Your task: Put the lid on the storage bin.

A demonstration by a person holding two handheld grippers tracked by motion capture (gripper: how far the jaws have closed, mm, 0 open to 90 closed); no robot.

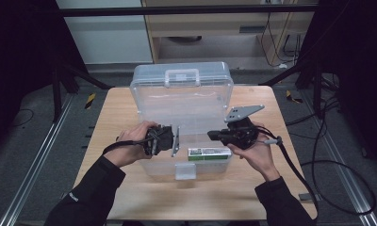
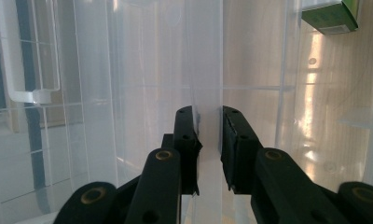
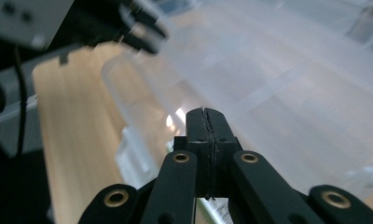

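Now | clear plastic box [image 1: 182,101] mid-table [image 1: 120,108], lid up | left gripper [image 2: 207,122] jaws spread astride box's thin wall, running straight ahead | right gripper [image 3: 206,122] jaws pressed together, empty, nearer green carton [image 1: 209,153] in box

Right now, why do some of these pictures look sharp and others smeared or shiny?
High view: dim surroundings, evenly lit table, clear storage box crisp. Left gripper view: bright glare streaks on the box wall, left tongs sharp. Right gripper view: right tongs sharp, everything behind smeared by motion blur.
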